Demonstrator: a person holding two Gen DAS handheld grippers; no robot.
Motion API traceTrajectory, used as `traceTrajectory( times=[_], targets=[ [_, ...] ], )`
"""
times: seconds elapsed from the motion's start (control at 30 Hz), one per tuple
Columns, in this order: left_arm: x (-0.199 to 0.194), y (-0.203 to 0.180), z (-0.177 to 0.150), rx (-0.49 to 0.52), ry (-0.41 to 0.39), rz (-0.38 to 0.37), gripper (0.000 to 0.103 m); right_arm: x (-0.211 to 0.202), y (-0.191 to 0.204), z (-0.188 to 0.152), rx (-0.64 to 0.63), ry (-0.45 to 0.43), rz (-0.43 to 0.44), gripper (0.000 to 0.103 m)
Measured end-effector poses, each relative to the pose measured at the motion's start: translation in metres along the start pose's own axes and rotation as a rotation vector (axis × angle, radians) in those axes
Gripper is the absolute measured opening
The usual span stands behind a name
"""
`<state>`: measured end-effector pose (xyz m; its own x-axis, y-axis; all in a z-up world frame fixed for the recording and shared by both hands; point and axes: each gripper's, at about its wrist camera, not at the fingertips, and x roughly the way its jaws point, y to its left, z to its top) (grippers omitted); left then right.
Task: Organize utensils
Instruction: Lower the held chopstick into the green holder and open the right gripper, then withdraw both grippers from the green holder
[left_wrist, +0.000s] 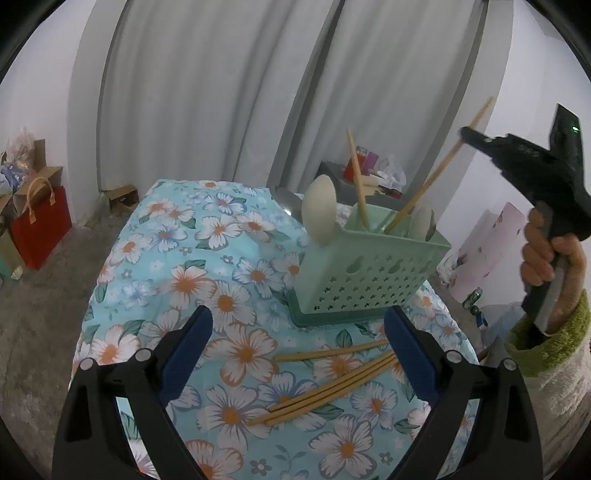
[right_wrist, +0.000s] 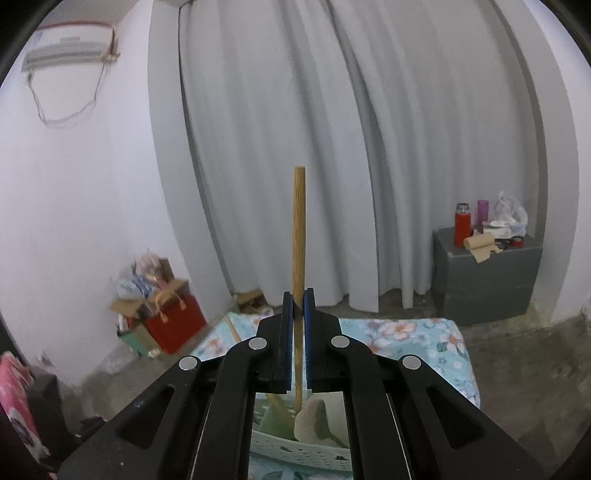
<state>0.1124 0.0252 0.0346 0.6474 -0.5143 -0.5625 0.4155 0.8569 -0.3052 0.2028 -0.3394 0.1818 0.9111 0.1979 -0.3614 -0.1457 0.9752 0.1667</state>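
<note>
A pale grey curtain (left_wrist: 207, 92) fills the back of the room. In front of it stands a table under a blue floral cloth (left_wrist: 177, 266). On the cloth, toward two o'clock from the table's middle, sits a mint-green perforated utensil caddy (left_wrist: 365, 273) on a darker green tray. A pale spoon (left_wrist: 318, 210) stands bowl-up at its left corner, a second spoon (left_wrist: 424, 221) shows at its right end, and one chopstick (left_wrist: 356, 177) leans upright inside.

The left gripper (left_wrist: 297, 354) hovers low over the near edge with its blue-padded jaws spread wide and nothing between them. Just under it, at about five o'clock from the caddy, lies a loose bundle of chopsticks (left_wrist: 332, 387) flat on the cloth — four or five, though the right finger hides part of them.

The right gripper (right_wrist: 297, 325) is held above the caddy, at one o'clock from it, its jaws pinching a single held chopstick (right_wrist: 299, 229) whose lower end reaches down into the caddy.
</note>
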Motion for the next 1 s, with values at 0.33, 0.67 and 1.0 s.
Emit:
traceTrajectory(
  times=[0.33,0.67,1.0],
  targets=[
    [0.003,0.003,0.0,-0.003,0.005,0.006,0.093,0.016,-0.002,-0.016,-0.039,0.058,-0.053,0.035],
    [0.002,0.0,-0.002,0.003,0.006,-0.007,0.094,-0.035,-0.01,-0.025,0.034,-0.018,-0.076,0.044],
    [0.004,0.001,-0.003,-0.041,0.053,-0.057,0.095,-0.057,-0.014,-0.105,0.162,0.144,-0.092,0.047]
  ],
)
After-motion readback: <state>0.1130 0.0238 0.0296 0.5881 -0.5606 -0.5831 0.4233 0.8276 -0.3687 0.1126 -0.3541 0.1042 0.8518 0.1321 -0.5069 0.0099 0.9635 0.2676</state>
